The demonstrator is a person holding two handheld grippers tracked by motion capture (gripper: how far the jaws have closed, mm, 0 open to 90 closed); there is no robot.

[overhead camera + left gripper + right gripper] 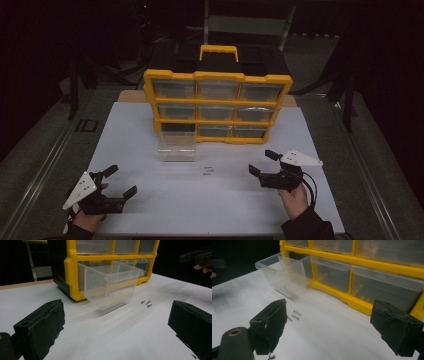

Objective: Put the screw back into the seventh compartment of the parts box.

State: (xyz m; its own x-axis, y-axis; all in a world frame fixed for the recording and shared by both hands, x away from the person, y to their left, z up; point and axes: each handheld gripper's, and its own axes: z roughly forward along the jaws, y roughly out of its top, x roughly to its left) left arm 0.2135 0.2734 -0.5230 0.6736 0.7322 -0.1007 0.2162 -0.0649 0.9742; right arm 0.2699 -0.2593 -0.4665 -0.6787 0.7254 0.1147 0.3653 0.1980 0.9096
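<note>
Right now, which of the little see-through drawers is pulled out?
The bottom-left drawer of the yellow organizer. It sticks out over the white table, while the other eight sit flush in their slots.

The organizer (218, 107) in the upper middle of the high view has a glossy yellow plastic frame with clear plastic drawers. The drawer (110, 283) at the centre of the left gripper view is smooth, transparent plastic with a faint sheen. The screws (146, 303) right of it look like shiny metal. The counter (210, 200) is matt white and smooth. The left hand-held gripper (121, 182) at the lower left of the high view has matt black pads (47, 325) with rough, frayed edges and a pale matt plate on top; the right hand-held gripper (263, 162) looks the same.
</note>
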